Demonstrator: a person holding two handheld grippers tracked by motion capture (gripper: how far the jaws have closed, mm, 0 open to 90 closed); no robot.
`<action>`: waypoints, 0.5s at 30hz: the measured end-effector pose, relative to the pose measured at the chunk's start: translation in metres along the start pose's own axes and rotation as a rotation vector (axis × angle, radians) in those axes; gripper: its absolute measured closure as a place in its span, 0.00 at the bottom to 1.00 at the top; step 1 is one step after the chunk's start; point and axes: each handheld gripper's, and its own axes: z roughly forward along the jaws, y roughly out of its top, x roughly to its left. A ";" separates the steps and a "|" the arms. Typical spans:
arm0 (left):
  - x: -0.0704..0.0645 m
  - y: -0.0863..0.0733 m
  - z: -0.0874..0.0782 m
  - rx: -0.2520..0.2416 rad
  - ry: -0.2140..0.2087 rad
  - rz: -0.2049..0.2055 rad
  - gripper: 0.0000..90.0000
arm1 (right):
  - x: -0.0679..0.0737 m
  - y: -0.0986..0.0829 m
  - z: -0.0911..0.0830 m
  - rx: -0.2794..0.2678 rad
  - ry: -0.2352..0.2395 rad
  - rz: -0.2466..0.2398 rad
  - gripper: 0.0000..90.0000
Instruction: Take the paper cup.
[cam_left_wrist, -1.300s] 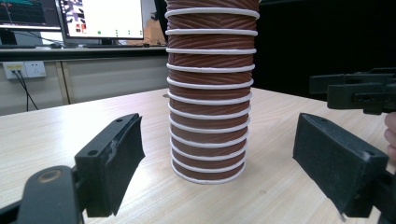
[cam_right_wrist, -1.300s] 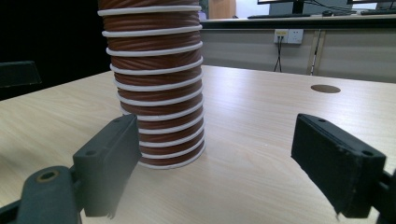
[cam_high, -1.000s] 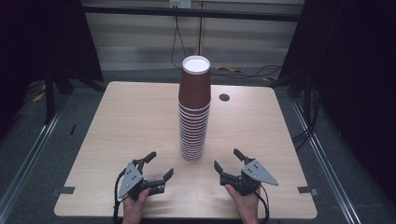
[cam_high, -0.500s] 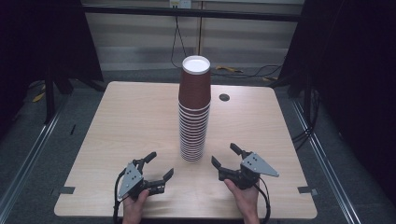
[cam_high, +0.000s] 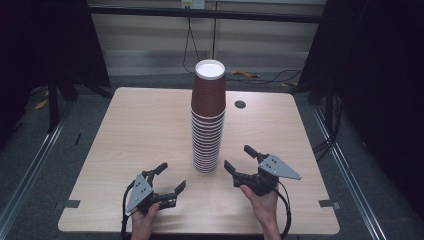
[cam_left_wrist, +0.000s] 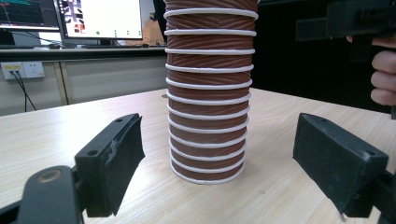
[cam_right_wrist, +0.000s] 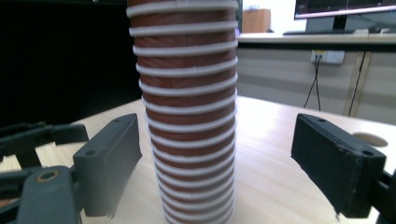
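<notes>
Left tool (cam_high: 170, 179) sits low over the near left part of the desk (cam_high: 125, 130), held in a hand (cam_high: 145, 222) that comes in from the bottom edge; its two black jaws stand wide apart with nothing between them, and in the left gripper view their flat pads look matte and slightly chipped at the edges. Ahead of it, near the middle of the pale wood-grain desk, rises the stack of cups (cam_high: 207, 117), a tall column of brown paper cups with spiral-ribbed walls and rolled white rims that band it at even steps; the top cup shows a white inside. Beyond the stack, a small dark round grommet (cam_high: 240, 104) is set into the desk top. Right tool (cam_high: 241, 159) hovers just beside the foot of the stack, jaws spread wide and empty, a grey three-cornered plate on top, a hand (cam_high: 262, 202) beneath it. Compared with half a second ago, the right tool has shifted a little toward the stack, while the left tool and the stack lie as they were.
</notes>
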 end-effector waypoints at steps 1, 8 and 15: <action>0.000 0.000 0.000 0.000 0.000 0.000 0.18 | 0.000 0.002 0.000 -0.004 -0.004 -0.004 0.17; 0.000 0.000 0.000 0.000 -0.001 0.000 0.18 | 0.000 0.017 0.000 0.028 0.046 -0.030 0.20; 0.000 0.000 0.000 -0.001 -0.002 0.001 0.18 | 0.000 0.048 0.001 0.015 0.083 -0.048 0.20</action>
